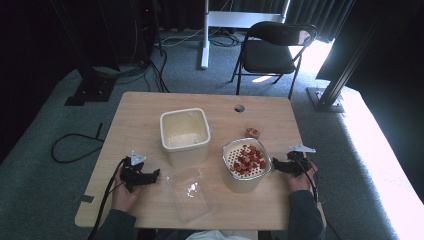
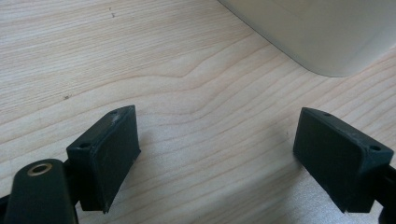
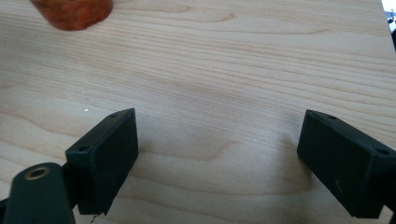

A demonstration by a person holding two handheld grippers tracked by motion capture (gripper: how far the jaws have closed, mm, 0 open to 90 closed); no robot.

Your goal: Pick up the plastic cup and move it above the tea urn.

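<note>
A square white tub (image 1: 184,132) with a pale inside stands mid-table. To its right is a round white bowl (image 1: 246,162) whose perforated insert carries several red pieces. A small cup of red bits (image 1: 252,132) stands behind the bowl. My left gripper (image 1: 154,176) lies low at the near left, pointing right; in the left gripper view it (image 2: 217,114) is open over bare wood, with the tub's corner (image 2: 327,32) ahead. My right gripper (image 1: 276,165) sits just right of the bowl. In its own view it (image 3: 219,115) is open over bare wood, the cup (image 3: 72,11) at upper left.
A clear plastic lid (image 1: 192,192) lies flat between the hands near the front edge. The wooden table (image 1: 135,115) has a small hole (image 1: 239,108) at the back. A black folding chair (image 1: 275,47) stands beyond the table.
</note>
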